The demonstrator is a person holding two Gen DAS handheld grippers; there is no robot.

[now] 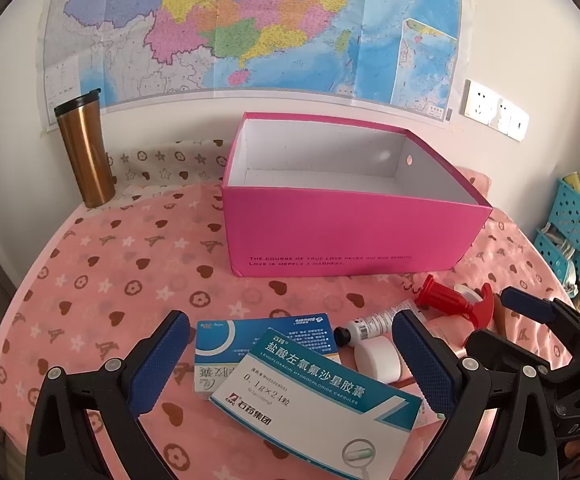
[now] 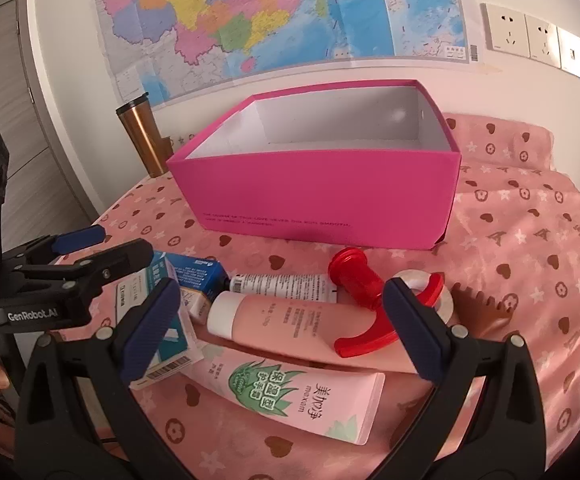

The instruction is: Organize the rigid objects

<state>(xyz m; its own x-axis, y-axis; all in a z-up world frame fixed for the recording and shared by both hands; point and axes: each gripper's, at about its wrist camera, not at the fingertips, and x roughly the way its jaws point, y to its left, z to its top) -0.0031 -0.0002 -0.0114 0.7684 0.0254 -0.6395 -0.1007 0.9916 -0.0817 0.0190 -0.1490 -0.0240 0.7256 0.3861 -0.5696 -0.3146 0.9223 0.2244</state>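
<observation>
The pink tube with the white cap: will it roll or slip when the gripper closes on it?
The pink tube lies flat, its body looks soft, so it would probably dent rather than roll. Its glossy skin may slip; the white cap looks firmer.

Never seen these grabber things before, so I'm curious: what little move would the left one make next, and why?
Probably lower the left gripper a little and close it on the teal medicine box. Its fingers are open on either side of that box, which lies on top of the pile, and the pink box behind looks empty.
</observation>
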